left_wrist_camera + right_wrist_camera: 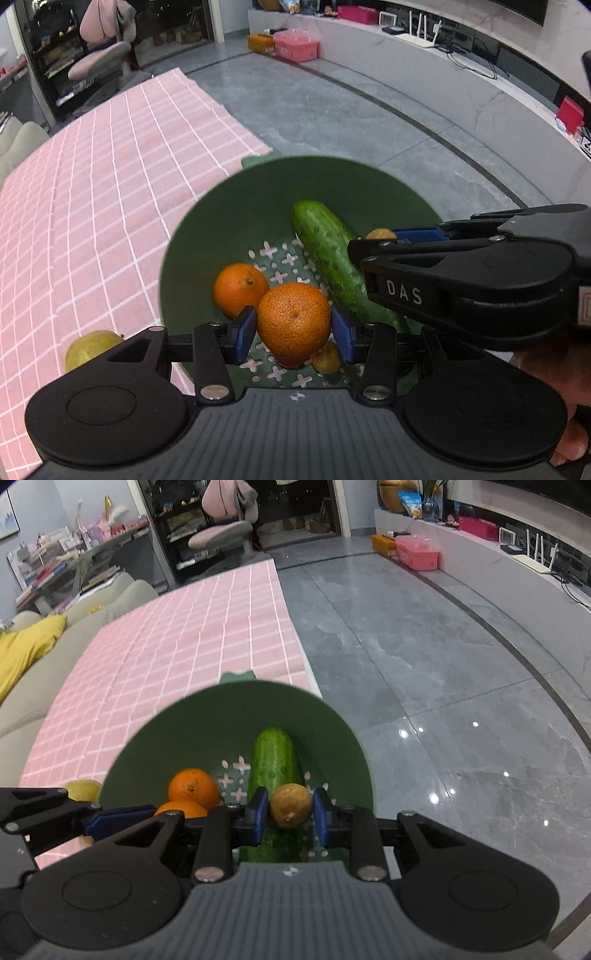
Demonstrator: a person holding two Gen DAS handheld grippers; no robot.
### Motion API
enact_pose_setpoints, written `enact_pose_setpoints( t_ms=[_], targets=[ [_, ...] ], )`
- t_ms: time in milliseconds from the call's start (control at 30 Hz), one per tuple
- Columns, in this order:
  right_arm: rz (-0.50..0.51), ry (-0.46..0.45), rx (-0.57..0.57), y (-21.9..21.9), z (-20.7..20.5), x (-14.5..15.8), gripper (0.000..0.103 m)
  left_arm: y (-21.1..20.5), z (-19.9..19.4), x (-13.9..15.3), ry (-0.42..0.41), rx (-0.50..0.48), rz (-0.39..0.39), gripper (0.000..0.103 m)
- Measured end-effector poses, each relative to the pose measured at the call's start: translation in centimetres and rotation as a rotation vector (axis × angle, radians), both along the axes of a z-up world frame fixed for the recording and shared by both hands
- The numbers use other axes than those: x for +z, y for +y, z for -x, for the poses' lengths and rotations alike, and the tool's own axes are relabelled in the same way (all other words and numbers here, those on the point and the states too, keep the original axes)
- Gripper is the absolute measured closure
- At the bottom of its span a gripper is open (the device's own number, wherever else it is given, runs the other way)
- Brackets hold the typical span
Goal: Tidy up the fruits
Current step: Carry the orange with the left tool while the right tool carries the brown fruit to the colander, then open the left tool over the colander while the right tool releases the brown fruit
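Over the green colander (229, 206) at the cloth's edge (236, 125), left hand-held gripper (293, 326) pinching an orange (293, 319), right hand-held gripper (290, 808) a small brownish fruit (290, 805).

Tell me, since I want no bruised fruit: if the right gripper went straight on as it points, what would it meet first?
Probably the cucumber, lying in the green colander just past the small brownish-yellow fruit that the right gripper holds; depth is unclear.

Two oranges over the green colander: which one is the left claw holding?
The nearer orange, pinched between the left claw's blue pads. The other orange lies loose in the colander behind it.
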State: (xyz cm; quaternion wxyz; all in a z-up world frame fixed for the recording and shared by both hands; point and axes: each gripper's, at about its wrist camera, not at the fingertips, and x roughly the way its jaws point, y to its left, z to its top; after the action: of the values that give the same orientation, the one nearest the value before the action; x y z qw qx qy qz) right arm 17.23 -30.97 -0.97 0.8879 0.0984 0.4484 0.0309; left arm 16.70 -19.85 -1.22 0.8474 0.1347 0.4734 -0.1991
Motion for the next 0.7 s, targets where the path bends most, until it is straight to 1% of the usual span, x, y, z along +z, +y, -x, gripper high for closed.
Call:
enact_pose_setpoints(
  t_ms=[167,333,400,433,467,500,567,633,700],
  targets=[
    [0.003,0.000,-0.001,-0.1,-0.3,0.1,0.080,0.0,0.0,-0.3,0.008,0.003,-0.003,0.052],
    [0.003,-0.003,-0.010,-0.1,-0.2,0.2,0.078,-0.2,-0.1,0.5,-0.019,-0.004,-0.002,0.051],
    [-0.001,-0.015,-0.017,-0.1,-0.3,0.3,0.078,-0.1,-0.1,1.0,-0.031,0.005,-0.004,0.046],
    [-0.004,-0.021,-0.021,-0.2,-0.2,0.5,0.078,0.0,-0.1,1.3,-0.041,0.010,0.001,0.043],
    [-0.006,-0.027,-0.025,-0.2,-0.2,0.7,0.077,0.1,0.0,1.6,-0.048,0.014,0.010,0.037],
    [-0.009,-0.032,-0.026,-0.2,-0.2,0.9,0.076,0.3,-0.1,1.9,-0.052,0.018,0.021,0.036],
    [-0.011,-0.042,-0.030,-0.3,-0.1,1.1,0.075,0.5,0.0,2.5,-0.066,0.025,0.036,0.035],
    [-0.017,-0.050,-0.033,-0.3,0.0,1.5,0.075,0.9,0.4,3.3,-0.090,0.031,0.032,0.035],
    [-0.026,-0.060,-0.033,-0.3,0.2,1.9,0.075,1.9,1.1,4.1,-0.112,0.047,0.053,0.035]
  ],
)
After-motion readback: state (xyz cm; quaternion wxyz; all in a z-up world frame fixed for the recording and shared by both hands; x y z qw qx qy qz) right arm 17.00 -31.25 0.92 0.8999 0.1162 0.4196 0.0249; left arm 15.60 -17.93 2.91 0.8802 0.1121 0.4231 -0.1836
